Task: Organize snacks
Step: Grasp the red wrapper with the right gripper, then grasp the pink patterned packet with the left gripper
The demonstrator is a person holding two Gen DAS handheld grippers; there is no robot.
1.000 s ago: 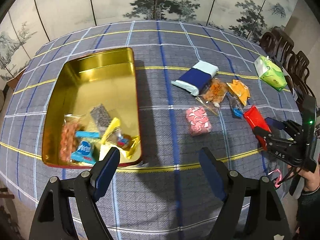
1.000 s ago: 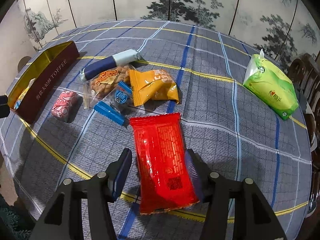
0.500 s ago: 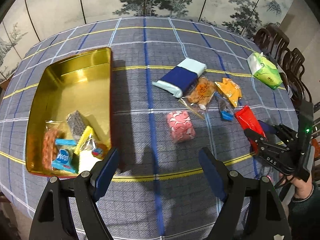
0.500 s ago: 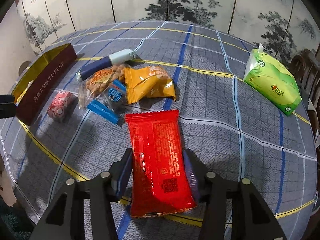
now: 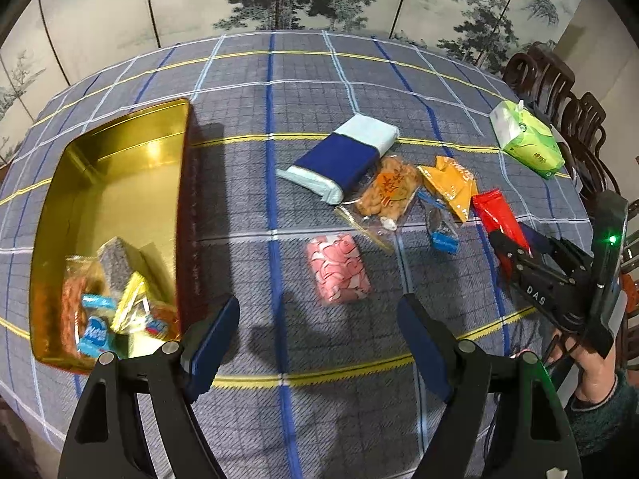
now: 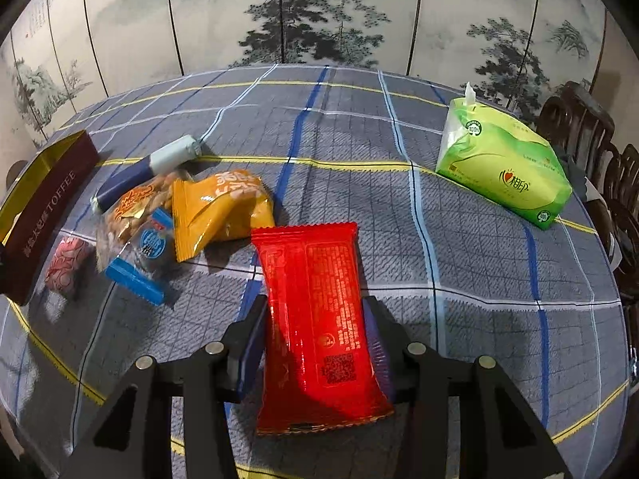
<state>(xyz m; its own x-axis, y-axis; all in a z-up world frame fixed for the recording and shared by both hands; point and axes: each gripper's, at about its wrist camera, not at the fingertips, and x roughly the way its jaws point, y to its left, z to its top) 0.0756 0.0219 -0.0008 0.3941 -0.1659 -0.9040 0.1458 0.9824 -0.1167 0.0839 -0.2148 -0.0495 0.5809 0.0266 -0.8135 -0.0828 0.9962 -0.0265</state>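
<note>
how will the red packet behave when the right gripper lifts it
The red packet is glossy film, so it may slip. It looks thin and probably light. The right gripper pinches only its middle, so both ends will likely droop.

tin side (image 6: pixel 48 215): "TOFFEE" after Chinese characters | right gripper body (image 5: pixel 533 299): "DAS" | green tissue pack (image 6: pixel 503 167): "100%" in a round mark

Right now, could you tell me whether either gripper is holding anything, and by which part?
The right gripper has just been closing on the red packet, across its long sides near the lower half. The left gripper holds nothing.
</note>
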